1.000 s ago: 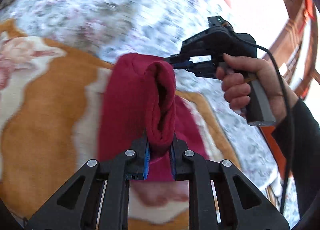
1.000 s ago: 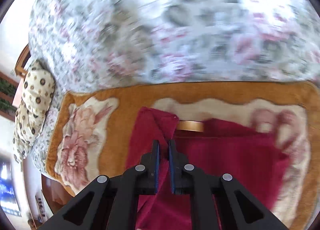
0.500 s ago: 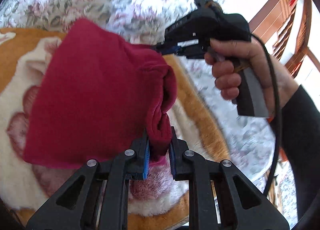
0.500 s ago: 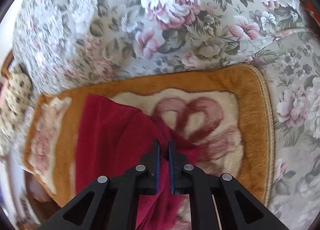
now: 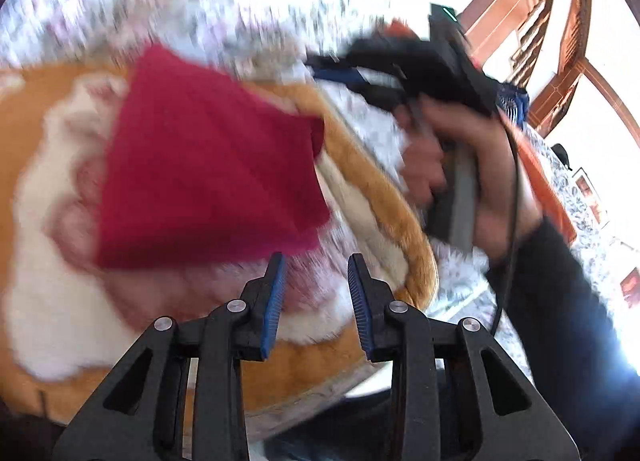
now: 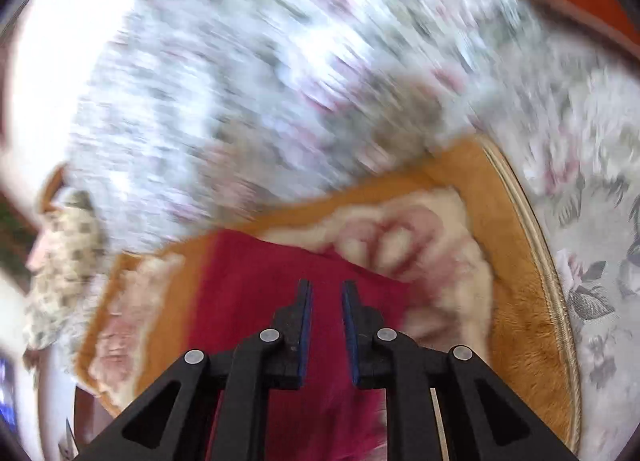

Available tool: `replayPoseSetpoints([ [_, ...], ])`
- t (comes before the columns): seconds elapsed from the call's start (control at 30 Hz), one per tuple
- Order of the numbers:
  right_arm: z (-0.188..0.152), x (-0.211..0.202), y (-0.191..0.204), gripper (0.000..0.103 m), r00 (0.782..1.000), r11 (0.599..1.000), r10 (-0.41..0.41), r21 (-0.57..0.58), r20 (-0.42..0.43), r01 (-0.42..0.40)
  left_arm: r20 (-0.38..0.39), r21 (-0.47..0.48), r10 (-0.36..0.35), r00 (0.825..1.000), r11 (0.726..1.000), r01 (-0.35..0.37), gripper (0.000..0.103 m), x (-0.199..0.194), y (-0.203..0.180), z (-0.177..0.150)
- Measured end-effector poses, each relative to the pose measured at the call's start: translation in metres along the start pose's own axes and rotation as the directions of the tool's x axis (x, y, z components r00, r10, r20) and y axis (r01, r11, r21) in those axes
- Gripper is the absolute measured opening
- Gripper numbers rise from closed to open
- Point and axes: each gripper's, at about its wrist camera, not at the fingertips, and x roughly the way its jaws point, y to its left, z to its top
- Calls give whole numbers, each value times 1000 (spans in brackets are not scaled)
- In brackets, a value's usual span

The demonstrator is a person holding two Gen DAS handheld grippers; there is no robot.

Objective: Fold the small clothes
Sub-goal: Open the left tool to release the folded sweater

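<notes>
Crimson folded knit garment point(image 5: 208, 165) lies flat on the orange-and-cream plush mat point(image 5: 52, 165) just ahead of our left gripper point(image 5: 316, 293) and under our right gripper point(image 6: 325, 313), both having just been opening, nothing between their jaws.

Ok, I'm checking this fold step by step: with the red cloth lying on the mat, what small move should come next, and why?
Probably draw both grippers back clear of the red cloth. The left gripper and right gripper have just been opening, nothing sits between their pads, and the cloth lies folded on the orange mat, so a fresh edge can then be picked.
</notes>
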Motion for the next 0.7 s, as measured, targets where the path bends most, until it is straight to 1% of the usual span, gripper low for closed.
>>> replayPoseSetpoints([
  [0.03, -6, -9, 12, 17, 999, 998, 36, -44, 25, -35, 44, 9, 35, 998, 999, -35, 29, -12, 4, 7],
  [0.07, -17, -19, 28, 19, 996, 992, 74, -106, 44, -69, 93, 15, 78, 993, 997, -80, 30, -22, 10, 14],
  [0.1, -27, -25, 41, 20, 995, 984, 85, -164, 57, -74, 123, 16, 114, 986, 993, -117, 30, -27, 17, 19],
  [0.13, -40, -27, 55, 21, 996, 972, 55, -234, 76, -36, 140, 6, 155, 978, 987, -158, 30, -27, 29, 24],
  [0.17, -53, -25, 66, 22, 993, 954, -35, -294, 109, 66, 127, -16, 188, 974, 982, -187, 30, -22, 43, 28],
  [0.2, -63, -21, 68, 22, 987, 938, -96, -320, 129, 132, 98, -43, 202, 974, 979, -199, 30, -14, 58, 29],
  [0.23, -74, -11, 63, 22, 985, 928, -132, -335, 113, 163, 55, -86, 201, 978, 977, -195, 30, -1, 77, 30],
  [0.27, -78, -2, 57, 22, 988, 931, -140, -332, 71, 155, 19, -118, 204, 979, 973, -200, 30, 12, 86, 27],
  [0.3, -84, 11, 45, 22, 989, 936, -145, -323, -2, 137, -10, -142, 189, 982, 972, -189, 30, 22, 92, 24],
  [0.33, -89, 22, 36, 22, 986, 938, -152, -323, -64, 124, -28, -159, 156, 987, 974, -159, 30, 28, 99, 17],
  [0.37, -93, 29, 30, 22, 981, 929, -172, -346, -92, 130, -13, -162, 141, 990, 977, -141, 30, 28, 101, 11],
  [0.4, -94, 31, 27, 22, 981, 921, -177, -365, -76, 138, -1, -160, 141, 990, 977, -139, 30, 28, 101, 10],
  [0.5, -91, 32, 18, 22, 985, 936, -156, -330, -79, 121, 6, -154, 136, 991, 979, -133, 31, 29, 99, 8],
  [0.6, -89, 27, 23, 23, 985, 937, -158, -324, -69, 128, 8, -164, 126, 992, 979, -123, 32, 27, 104, 8],
  [0.67, -89, 6, 42, 23, 988, 928, -152, -342, 12, 147, 11, -160, 134, 991, 979, -131, 32, 28, 103, 5],
  [0.7, -91, -7, 52, 23, 991, 922, -121, -364, 59, 134, 13, -150, 142, 990, 979, -139, 33, 28, 101, 5],
])
